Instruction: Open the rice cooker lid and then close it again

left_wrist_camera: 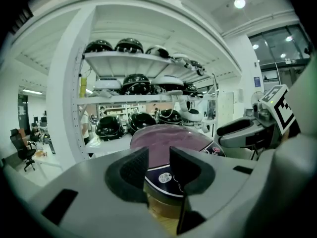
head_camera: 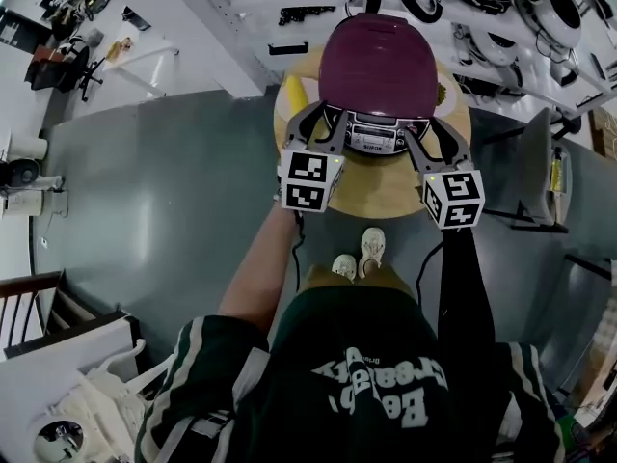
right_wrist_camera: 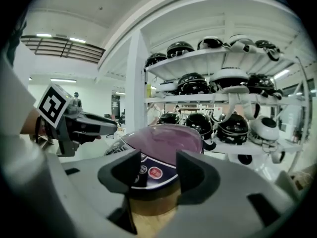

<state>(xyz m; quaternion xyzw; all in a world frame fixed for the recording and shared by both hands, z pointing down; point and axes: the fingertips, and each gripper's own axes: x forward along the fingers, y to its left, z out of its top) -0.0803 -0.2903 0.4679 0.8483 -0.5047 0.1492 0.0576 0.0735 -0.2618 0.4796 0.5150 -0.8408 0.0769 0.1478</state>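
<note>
Head view: cooker lid (head_camera: 378, 66) shut; left tool (head_camera: 326, 123) and right tool (head_camera: 427, 135) wide, empty, flanking front panel (head_camera: 376, 141); best close in level, centred.

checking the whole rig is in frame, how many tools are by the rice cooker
2. The left tool is at the front left of the rice cooker, and the right tool is at its front right. Both are open and empty. None seem hidden.
</note>
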